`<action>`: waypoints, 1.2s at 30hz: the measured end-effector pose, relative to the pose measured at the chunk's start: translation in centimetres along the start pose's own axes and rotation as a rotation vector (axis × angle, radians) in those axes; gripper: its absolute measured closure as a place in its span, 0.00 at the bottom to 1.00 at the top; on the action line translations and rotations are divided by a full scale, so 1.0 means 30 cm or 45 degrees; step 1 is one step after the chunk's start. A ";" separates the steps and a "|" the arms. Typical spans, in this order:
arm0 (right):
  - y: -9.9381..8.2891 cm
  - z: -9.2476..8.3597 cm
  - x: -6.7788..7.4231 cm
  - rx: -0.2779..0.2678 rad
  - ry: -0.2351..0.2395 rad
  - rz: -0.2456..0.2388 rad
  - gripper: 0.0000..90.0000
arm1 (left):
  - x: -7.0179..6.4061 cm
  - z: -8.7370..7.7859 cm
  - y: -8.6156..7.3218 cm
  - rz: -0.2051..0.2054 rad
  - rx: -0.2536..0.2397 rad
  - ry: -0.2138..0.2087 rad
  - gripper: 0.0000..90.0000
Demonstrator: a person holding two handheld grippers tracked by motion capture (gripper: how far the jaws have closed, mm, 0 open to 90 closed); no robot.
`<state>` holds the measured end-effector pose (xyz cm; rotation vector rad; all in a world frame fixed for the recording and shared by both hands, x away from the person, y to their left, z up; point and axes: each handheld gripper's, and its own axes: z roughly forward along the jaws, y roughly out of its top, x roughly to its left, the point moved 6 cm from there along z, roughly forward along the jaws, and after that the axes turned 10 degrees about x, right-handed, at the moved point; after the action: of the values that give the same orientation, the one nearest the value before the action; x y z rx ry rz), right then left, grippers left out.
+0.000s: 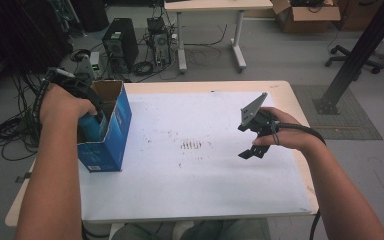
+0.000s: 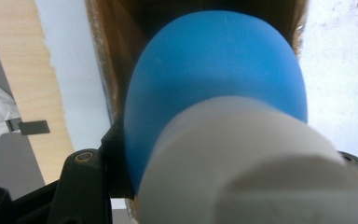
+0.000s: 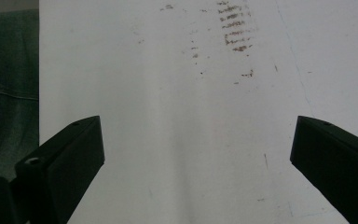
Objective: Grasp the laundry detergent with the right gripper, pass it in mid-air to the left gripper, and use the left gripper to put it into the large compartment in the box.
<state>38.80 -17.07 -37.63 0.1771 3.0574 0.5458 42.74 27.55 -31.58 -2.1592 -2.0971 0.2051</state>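
A: High view has the left gripper (image 1: 82, 107) at the open top of the blue box (image 1: 111, 131), which stands near the table's (image 1: 220, 86) left edge. Its 2 jaws are clenched on a blue bottle (image 1: 91, 122) that sits partly inside the box.

B: And the right gripper (image 1: 258, 135)?

A: Released, jaws wide apart, hovering over the white sheet (image 1: 195, 190) with nothing between them.

B: What could go wrong?

A: In the left gripper view the bottle's white cap (image 2: 261, 163) nearly fills the mouth. I judge the bottle could snag the cardboard wall and tip the unsteadied box toward the edge.
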 end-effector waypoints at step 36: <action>-0.010 0.028 0.005 0.004 0.020 0.008 0.03 | 0.008 0.147 0.030 0.022 0.024 0.011 0.43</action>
<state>38.65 -17.04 -38.51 0.1833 3.0744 0.5451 42.81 27.74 -36.10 -2.1640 -2.0641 0.2160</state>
